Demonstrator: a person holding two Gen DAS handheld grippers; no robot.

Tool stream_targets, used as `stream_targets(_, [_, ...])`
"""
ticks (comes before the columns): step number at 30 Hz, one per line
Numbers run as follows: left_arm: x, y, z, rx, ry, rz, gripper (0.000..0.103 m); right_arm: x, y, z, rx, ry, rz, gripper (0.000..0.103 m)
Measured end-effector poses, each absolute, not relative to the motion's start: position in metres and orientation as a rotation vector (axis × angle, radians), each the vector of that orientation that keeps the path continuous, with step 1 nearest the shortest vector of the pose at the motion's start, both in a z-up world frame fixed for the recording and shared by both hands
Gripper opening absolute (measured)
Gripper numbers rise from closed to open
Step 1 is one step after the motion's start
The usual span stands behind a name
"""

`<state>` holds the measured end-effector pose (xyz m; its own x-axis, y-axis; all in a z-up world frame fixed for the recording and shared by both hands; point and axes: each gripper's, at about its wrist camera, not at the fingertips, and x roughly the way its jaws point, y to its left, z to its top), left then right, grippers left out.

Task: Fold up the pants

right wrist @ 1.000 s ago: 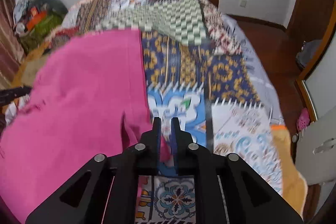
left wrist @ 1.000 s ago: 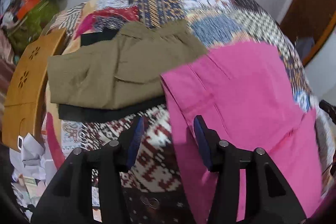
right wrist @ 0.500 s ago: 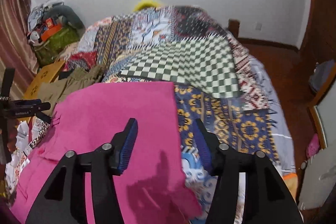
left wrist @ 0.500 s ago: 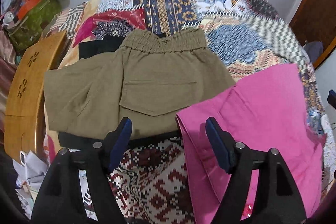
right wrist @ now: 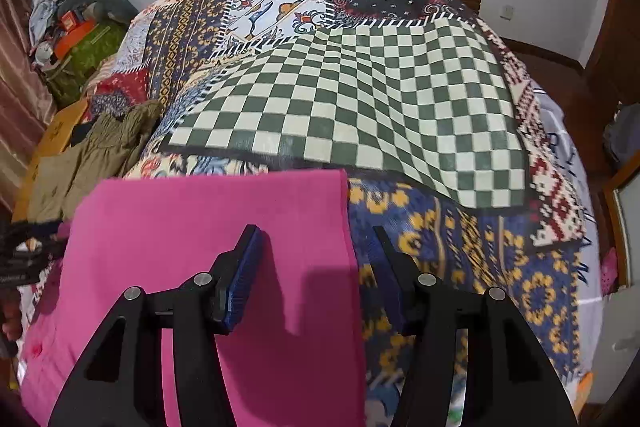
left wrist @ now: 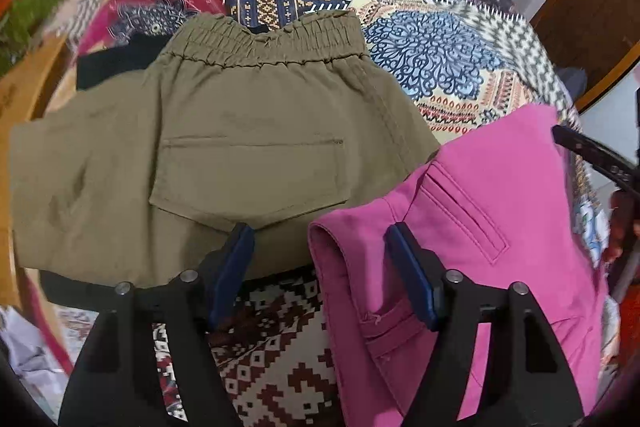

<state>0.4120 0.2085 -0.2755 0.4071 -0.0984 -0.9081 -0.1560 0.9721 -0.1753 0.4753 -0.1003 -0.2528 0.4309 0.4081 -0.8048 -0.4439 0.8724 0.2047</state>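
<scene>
Tongs, left (left wrist: 320, 251) and right (right wrist: 318, 251), are both hanging agape and empty over pink pants (right wrist: 208, 227), risking snagging olive shorts (left wrist: 224, 147) at ten o'clock.

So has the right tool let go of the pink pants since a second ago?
Yes. The right tool was shut on the folded pink cotton pants a second ago; now it is open above their right edge, beside the checkered quilt patch.

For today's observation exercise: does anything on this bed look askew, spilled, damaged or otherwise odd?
Nothing stands out. The pink pants and olive pants lie folded flat side by side on the quilt; both grippers, left and right, are open and empty.
</scene>
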Motion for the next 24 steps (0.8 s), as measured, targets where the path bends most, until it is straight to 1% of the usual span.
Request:
stream_targets(1, [0.410, 0.209, -0.276, -0.270, 1.146, 0.016, 0.059, 0.477, -0.100, -0.253, -0.027, 0.987, 0.533, 0.051])
stream_targets(2, [0.410, 0.208, -0.275, -0.274, 1.140, 0.013, 0.056, 0.478, -0.100, -0.253, -0.009, 0.983, 0.539, 0.048])
stream_targets(3, [0.409, 0.206, -0.274, -0.267, 1.135, 0.017, 0.054, 0.479, -0.099, -0.253, 0.006, 0.984, 0.556, 0.040])
stream_targets(4, [0.408, 0.203, -0.273, -0.257, 1.128, 0.015, 0.043, 0.480, -0.098, -0.252, 0.010, 0.978, 0.570, 0.034])
stream_targets(5, [0.407, 0.200, -0.270, -0.257, 1.118, -0.002, 0.028, 0.479, -0.096, -0.252, 0.007, 0.970, 0.575, 0.031])
stream_targets(6, [0.406, 0.196, -0.267, -0.243, 1.108, 0.017, 0.025, 0.479, -0.094, -0.252, -0.002, 0.966, 0.577, 0.024])
stream_targets(7, [0.405, 0.191, -0.264, -0.215, 1.100, 0.048, 0.017, 0.478, -0.091, -0.251, -0.011, 0.960, 0.578, 0.014])
stream_targets(8, [0.405, 0.188, -0.262, -0.200, 1.095, 0.062, 0.015, 0.476, -0.088, -0.250, -0.024, 0.954, 0.579, 0.008])
stream_targets(10, [0.404, 0.184, -0.257, -0.165, 1.080, 0.089, 0.012, 0.474, -0.082, -0.247, -0.063, 0.946, 0.554, 0.005])
stream_targets(11, [0.401, 0.182, -0.251, -0.143, 1.064, 0.102, 0.008, 0.472, -0.080, -0.244, -0.079, 0.938, 0.553, 0.004])
stream_targets(16, [0.388, 0.187, -0.209, -0.100, 0.968, 0.139, 0.008, 0.457, -0.095, -0.210, -0.071, 0.853, 0.552, 0.003])
stream_targets(22, [0.370, 0.184, -0.135, -0.076, 0.812, 0.170, 0.008, 0.436, -0.118, -0.132, -0.002, 0.693, 0.568, 0.003])
stream_targets(24, [0.362, 0.181, -0.123, -0.065, 0.798, 0.166, 0.007, 0.428, -0.121, -0.113, 0.005, 0.656, 0.578, 0.003])
